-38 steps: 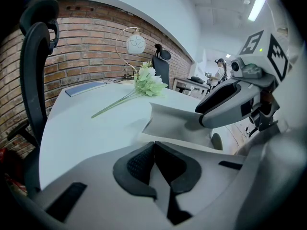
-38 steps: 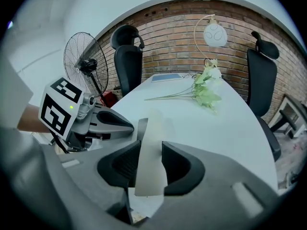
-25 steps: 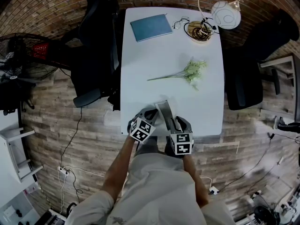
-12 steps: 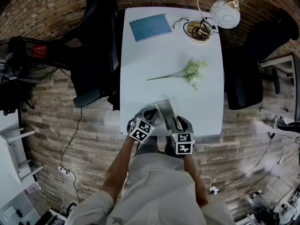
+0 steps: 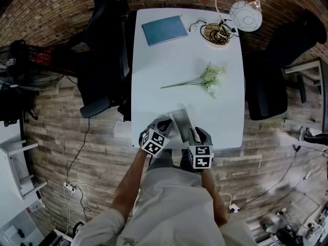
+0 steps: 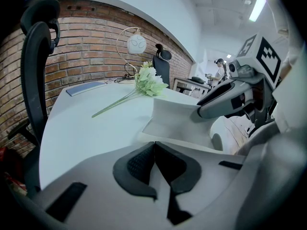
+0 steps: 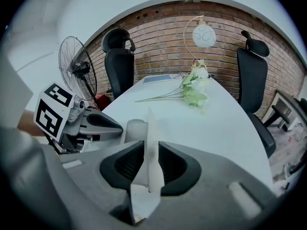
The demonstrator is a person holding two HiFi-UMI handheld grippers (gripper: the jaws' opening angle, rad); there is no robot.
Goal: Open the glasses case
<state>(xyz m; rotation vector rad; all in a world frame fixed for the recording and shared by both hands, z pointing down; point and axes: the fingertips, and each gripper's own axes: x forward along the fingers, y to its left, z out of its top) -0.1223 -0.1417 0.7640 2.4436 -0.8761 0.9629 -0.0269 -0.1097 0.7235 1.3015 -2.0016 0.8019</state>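
The white glasses case [image 5: 179,121] lies at the table's near edge between my two grippers. Its thin lid flap [image 7: 152,143] stands upright, and my right gripper [image 7: 151,162] is shut on it, pads pressed to both faces. In the head view the right gripper [image 5: 190,135] is at the case's right side. My left gripper [image 6: 153,150] has its pads closed together with nothing showing between them, just short of the case's base [image 6: 180,119]. From the head view the left gripper [image 5: 165,126] sits against the case's left side.
A sprig of pale flowers [image 5: 205,78] lies mid-table. At the far end are a blue notebook [image 5: 165,29], glasses [image 5: 197,24], a bowl of cables [image 5: 219,34] and a globe lamp [image 5: 247,15]. Black office chairs [image 5: 102,45] flank the table; a fan [image 5: 20,60] stands left.
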